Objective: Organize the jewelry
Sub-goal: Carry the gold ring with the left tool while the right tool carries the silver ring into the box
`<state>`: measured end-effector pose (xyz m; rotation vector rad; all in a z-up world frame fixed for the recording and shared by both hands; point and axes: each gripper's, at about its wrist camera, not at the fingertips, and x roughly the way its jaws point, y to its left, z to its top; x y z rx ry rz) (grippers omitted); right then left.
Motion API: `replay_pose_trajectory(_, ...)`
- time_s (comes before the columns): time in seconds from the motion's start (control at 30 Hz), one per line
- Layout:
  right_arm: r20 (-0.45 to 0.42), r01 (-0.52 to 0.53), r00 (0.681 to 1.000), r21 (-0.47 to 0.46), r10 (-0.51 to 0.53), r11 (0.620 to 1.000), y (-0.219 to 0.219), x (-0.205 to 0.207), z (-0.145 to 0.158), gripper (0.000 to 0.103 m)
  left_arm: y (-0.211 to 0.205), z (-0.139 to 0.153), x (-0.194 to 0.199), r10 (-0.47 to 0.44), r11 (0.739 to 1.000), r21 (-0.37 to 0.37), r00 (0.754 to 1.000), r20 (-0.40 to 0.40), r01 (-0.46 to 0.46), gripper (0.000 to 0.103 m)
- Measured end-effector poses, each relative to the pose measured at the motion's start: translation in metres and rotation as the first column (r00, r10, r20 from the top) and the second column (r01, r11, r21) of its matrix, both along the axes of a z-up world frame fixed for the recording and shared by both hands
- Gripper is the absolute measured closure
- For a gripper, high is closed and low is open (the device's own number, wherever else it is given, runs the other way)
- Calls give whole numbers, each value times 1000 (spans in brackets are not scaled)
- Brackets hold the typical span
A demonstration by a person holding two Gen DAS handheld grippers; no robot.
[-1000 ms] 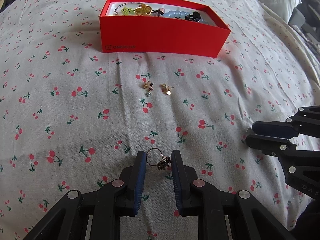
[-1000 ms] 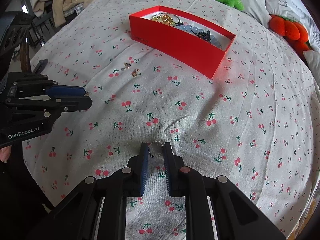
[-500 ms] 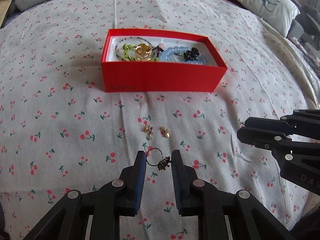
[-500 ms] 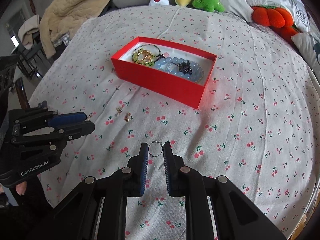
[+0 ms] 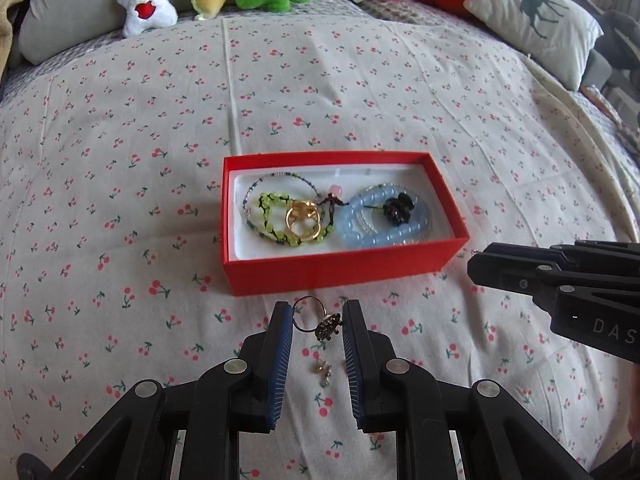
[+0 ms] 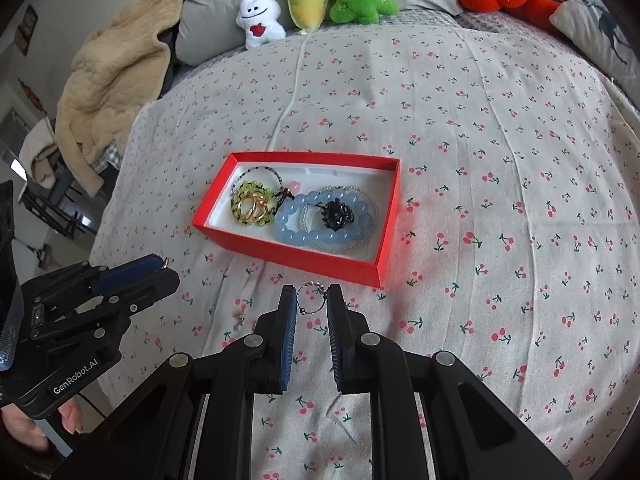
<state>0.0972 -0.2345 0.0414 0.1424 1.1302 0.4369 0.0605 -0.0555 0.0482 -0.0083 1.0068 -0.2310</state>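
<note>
My left gripper (image 5: 317,322) is shut on a thin ring with a dark ornament (image 5: 327,326), held above the bedsheet just short of the red box (image 5: 340,270). My right gripper (image 6: 312,300) is shut on a small silver beaded ring (image 6: 311,299), also in the air near the box's front edge (image 6: 296,254). The box holds a blue bead bracelet (image 5: 384,220), a green bead bracelet (image 5: 276,216), gold rings (image 5: 303,220) and a dark piece (image 5: 396,208). Small gold earrings (image 5: 322,370) lie on the sheet under the left gripper and show again as the earrings (image 6: 240,318) in the right wrist view.
A cherry-print sheet (image 5: 120,200) covers the bed. Plush toys (image 6: 312,0) and pillows (image 5: 536,12) line the far edge. A beige blanket (image 6: 108,80) hangs at the bed's left corner. A hand (image 6: 36,428) holds the left gripper's body.
Both grippers have risen with their rings still held, and the box now shows from higher up. The right gripper has rolled, so the box sits more level in its view.
</note>
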Motion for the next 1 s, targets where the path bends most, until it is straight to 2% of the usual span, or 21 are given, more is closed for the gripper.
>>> replay_pose_trajectory(0.27, -31, 79, 997, 55, -77, 995, -8, 28, 1, 87, 3, 7, 27, 103, 995, -21, 993, 53, -102, 83)
replay_pose_trajectory(0.43, -37, 97, 995, 31, -96, 995, -5, 40, -5, 86, 5, 1, 37, 141, 990, -1, 987, 82, -141, 83)
replay_pose_trajectory(0.57, -57, 105, 993, 44, -102, 994, -1, 47, -11, 86, 16, -10, 45, 179, 983, -62, 982, 61, -175, 83)
replay_pose_trajectory(0.87, -72, 94, 993, 54, -90, 994, 18, 52, -17, 86, 11, -20, 54, 194, 980, -65, 979, 63, -189, 83)
replay_pose_trajectory(1.0, -73, 91, 993, 50, -88, 995, 22, 52, -18, 86, 16, -25, 59, 212, 974, -89, 975, 59, -207, 83)
